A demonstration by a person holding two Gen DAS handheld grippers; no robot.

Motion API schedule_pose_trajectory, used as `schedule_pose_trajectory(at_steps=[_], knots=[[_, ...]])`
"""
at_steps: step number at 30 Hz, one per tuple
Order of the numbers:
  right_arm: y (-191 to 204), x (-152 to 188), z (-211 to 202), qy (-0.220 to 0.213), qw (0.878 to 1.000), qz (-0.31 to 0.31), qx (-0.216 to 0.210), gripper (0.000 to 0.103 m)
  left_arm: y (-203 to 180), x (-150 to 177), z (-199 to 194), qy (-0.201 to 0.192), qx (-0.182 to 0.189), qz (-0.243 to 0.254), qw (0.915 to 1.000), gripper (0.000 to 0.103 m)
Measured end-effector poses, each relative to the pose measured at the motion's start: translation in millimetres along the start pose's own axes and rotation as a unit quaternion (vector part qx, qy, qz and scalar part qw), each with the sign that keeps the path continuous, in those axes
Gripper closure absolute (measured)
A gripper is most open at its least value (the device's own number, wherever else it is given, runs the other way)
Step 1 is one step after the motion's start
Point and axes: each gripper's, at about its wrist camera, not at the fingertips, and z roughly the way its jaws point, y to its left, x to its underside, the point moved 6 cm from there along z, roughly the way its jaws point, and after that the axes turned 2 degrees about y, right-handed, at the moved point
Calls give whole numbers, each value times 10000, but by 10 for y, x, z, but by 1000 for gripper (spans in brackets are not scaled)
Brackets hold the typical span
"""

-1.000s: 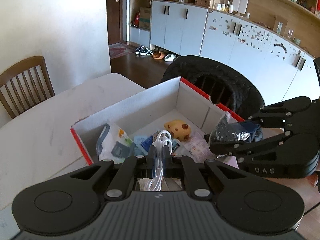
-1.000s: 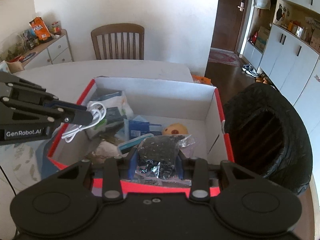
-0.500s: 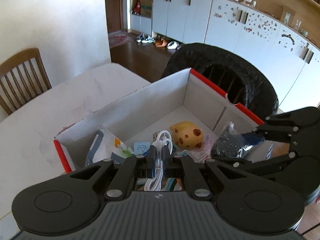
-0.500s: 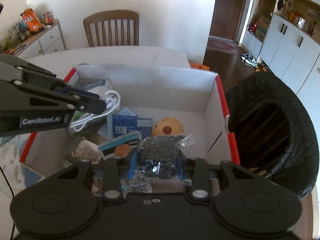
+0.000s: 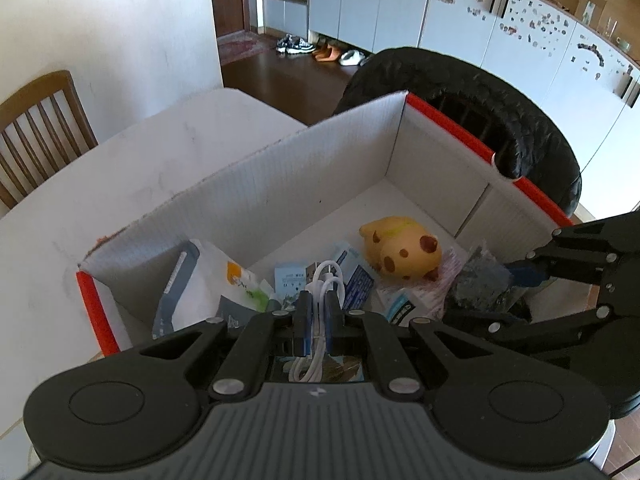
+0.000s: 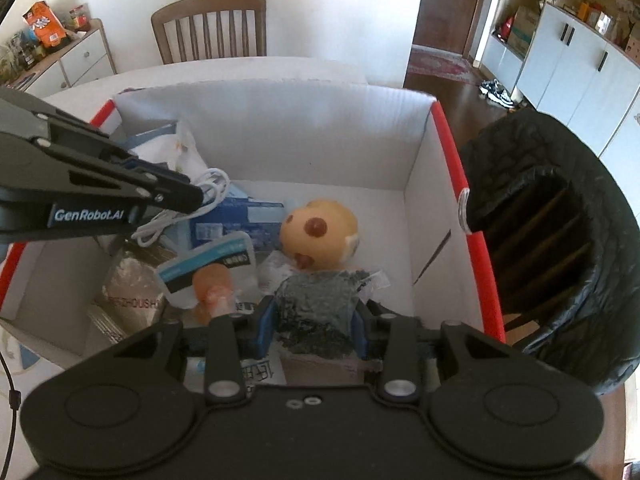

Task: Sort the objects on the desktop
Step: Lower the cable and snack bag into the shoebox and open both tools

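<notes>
Lower now than a second ago: both grippers have sunk toward the box (image 5: 256,184), whose floor fills more of each view, and both point steeply down into it.

- Left gripper (image 5: 318,312): jaws nearly together, pinched on a coiled white cable (image 5: 326,280). In the right wrist view the cable (image 6: 208,184) hangs over the box's left half, above the packets, not yet resting on anything.
- Right gripper (image 6: 316,320): jaws narrow but held apart by a crinkled bag of dark bits (image 6: 320,300), clamped between the blue pads. Bag hangs just short of the yellow spotted toy (image 6: 318,234), above the near right of the box.
- Neither grip has eased (both items arrive together). My reading: drop-off is close; what is left is letting go.

Hard to make out:
- Whether the bag's underside already touches the clutter beneath; the gripper body hides it.
- Cable's lower loops run behind the left jaws in the left wrist view; free length unknown.
- Packets (image 6: 224,256) overlap; print too small to read, and the near wall of the box is cut off by both gripper housings.
- Black basket (image 6: 560,240) beyond the red rim: inside dark, contents unclear.
- No hand of the person in view.
</notes>
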Motion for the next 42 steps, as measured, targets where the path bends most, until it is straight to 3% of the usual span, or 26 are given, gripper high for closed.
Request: schedule_pose_trajectory(at_steps=[14,25,42], knots=[[10,-24,4,9,9999,-99,-68,62,20,41,80,147,125,-9,9998,98],[33,-18,-118,-141,9995,-220,-148,44,-8,74,45,117,131,59,9998,97],[58,-33,-464,-521,9981,-264,-218,40,-20,141,-292,-189,177,88,9996,96]])
